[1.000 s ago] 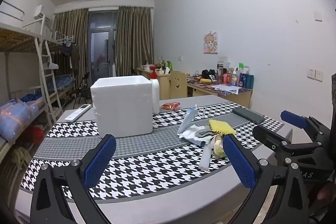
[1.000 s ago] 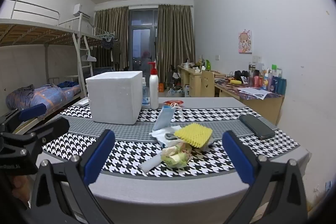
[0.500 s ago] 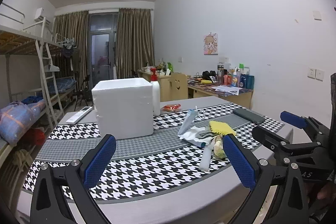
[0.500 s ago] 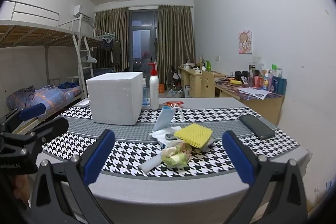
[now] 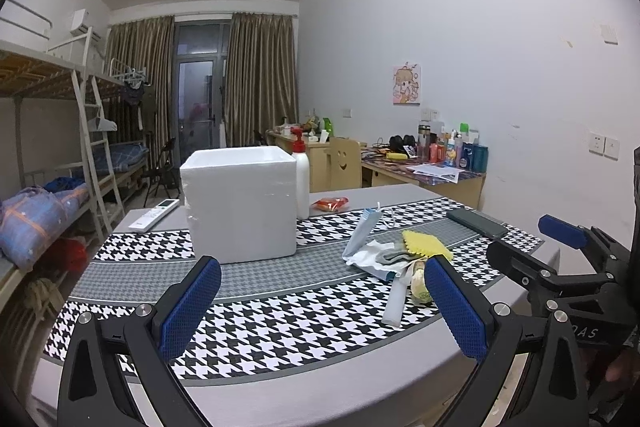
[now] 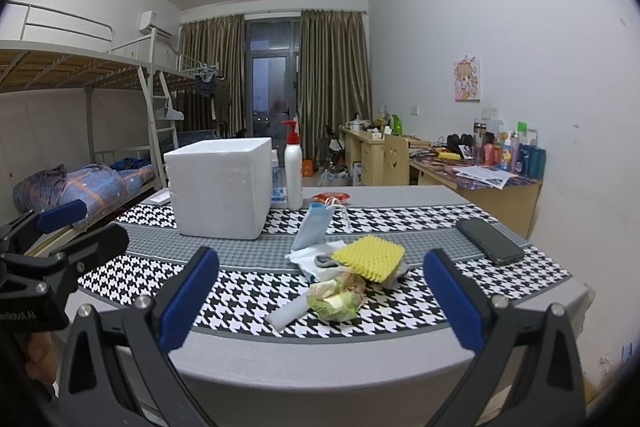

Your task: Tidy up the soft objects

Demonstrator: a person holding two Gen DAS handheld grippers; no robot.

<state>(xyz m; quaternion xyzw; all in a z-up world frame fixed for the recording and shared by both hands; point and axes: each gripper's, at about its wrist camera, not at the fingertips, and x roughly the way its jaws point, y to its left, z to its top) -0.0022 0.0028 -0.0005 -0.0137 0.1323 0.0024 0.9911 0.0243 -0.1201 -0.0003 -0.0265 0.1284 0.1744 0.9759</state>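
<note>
On the grey surface (image 6: 400,193) with its black-and-white houndstooth runner, a small heap of soft things lies toward the right: a yellow ridged sponge (image 6: 369,257) on top of a grey cloth (image 6: 325,261) and a white wipe (image 6: 306,257), a crumpled green-and-white wrapper (image 6: 334,297) just in front of them, a white tube (image 6: 289,314) touching the wrapper, and a blue face mask (image 6: 314,225) leaning up behind the heap. A white foam box (image 6: 220,187) stands to the left of the heap and well apart from it, with a white pump bottle (image 6: 293,167) with a red top just behind its right corner. A dark phone (image 6: 489,241) lies flat near the right edge, a red snack packet (image 6: 332,197) sits beyond the mask, and a white remote (image 5: 154,214) rests at the far left corner. The left hand-held gripper (image 5: 320,307) hangs above the near edge with its blue pads spread wide and nothing between them; the right hand-held gripper (image 6: 320,301) is likewise wide open and empty, framing the heap. Part of a printed word, "AS", reads on the right tool's body in the left view; the lettering on the left tool's body in the right view is too blurred to read. Labels on the bottles at the wall desk are too small to read.
</note>
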